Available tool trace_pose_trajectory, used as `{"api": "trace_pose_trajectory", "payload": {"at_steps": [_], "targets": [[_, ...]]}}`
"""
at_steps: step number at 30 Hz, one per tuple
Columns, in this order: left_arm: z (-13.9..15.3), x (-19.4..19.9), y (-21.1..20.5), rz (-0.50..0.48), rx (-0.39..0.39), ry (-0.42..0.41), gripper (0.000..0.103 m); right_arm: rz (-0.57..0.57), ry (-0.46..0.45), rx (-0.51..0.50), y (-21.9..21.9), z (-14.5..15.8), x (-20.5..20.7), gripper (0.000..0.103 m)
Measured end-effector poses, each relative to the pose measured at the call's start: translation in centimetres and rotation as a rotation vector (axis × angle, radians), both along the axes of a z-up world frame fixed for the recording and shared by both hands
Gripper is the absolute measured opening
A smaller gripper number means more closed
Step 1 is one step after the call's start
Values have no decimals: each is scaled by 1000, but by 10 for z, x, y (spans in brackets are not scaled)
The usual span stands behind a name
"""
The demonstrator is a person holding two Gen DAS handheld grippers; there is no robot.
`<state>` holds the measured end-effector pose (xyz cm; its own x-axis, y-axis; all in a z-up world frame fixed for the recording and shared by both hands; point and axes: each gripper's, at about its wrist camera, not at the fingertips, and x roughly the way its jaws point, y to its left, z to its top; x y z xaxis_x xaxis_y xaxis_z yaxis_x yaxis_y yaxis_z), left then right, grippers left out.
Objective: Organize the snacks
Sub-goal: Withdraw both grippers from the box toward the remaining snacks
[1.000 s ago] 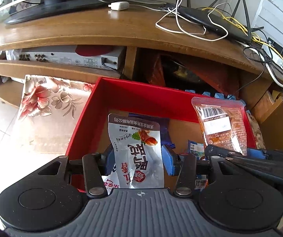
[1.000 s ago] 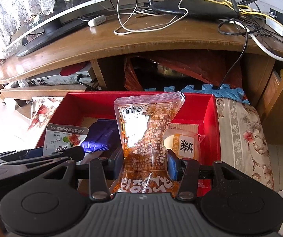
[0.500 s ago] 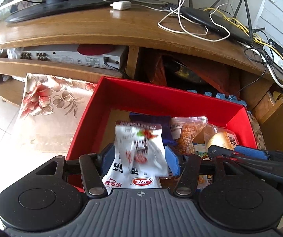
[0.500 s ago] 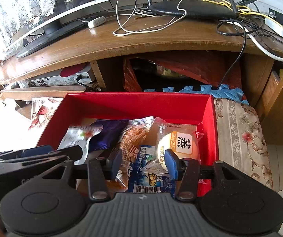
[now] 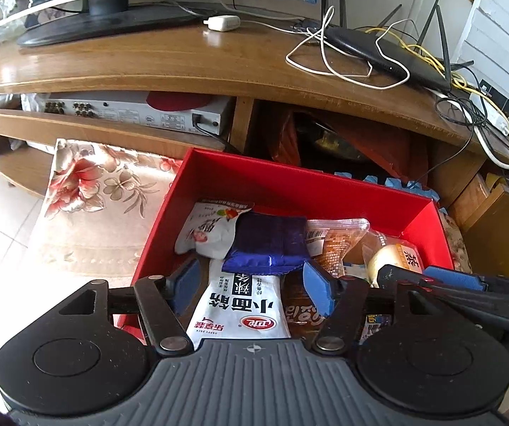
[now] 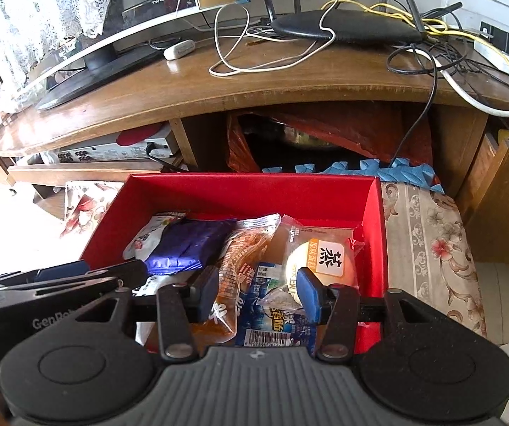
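- Two grippers hung over the red box [image 5: 289, 184], jaws apart, gripping nothing: left gripper [image 5: 252, 285], right gripper [image 6: 257, 293].
- At lower centre, the white packet [image 5: 240, 309] lay partly hidden under the purple packet [image 5: 268, 241].
- Farther right, the bun packet [image 6: 320, 261] was cut off behind a finger.

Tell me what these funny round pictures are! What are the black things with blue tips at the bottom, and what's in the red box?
Those are two grabbing tools that a person holds, one in each hand. Each has a small camera looking along its two fingers, so each picture comes from one tool.

One picture is from the left gripper, the other from the right gripper. Both stand open and hold nothing.

Below them is a red box full of snacks: a white packet, a purple packet, a clear orange packet, a blue packet and a round bun. Behind it is a wooden TV stand with cables on top.
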<state>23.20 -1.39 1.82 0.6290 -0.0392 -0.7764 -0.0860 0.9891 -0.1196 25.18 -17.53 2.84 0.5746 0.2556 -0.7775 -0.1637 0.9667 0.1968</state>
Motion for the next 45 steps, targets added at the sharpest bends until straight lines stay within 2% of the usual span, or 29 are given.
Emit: {"api": "trace_pose_trajectory", "payload": {"at_steps": [15, 25, 36, 45], "targets": [[11, -27, 8, -3, -21, -24, 74, 27, -19, 21, 3, 13, -28, 50], [12, -49, 13, -30, -30, -21, 76, 48, 1, 16, 6, 9, -55, 51], [-4, -75, 23, -50, -54, 52, 80, 84, 53, -10, 12, -3, -84, 57], [-30, -71, 8, -78, -69, 154, 82, 42, 112, -19, -14, -20, -93, 65]]}}
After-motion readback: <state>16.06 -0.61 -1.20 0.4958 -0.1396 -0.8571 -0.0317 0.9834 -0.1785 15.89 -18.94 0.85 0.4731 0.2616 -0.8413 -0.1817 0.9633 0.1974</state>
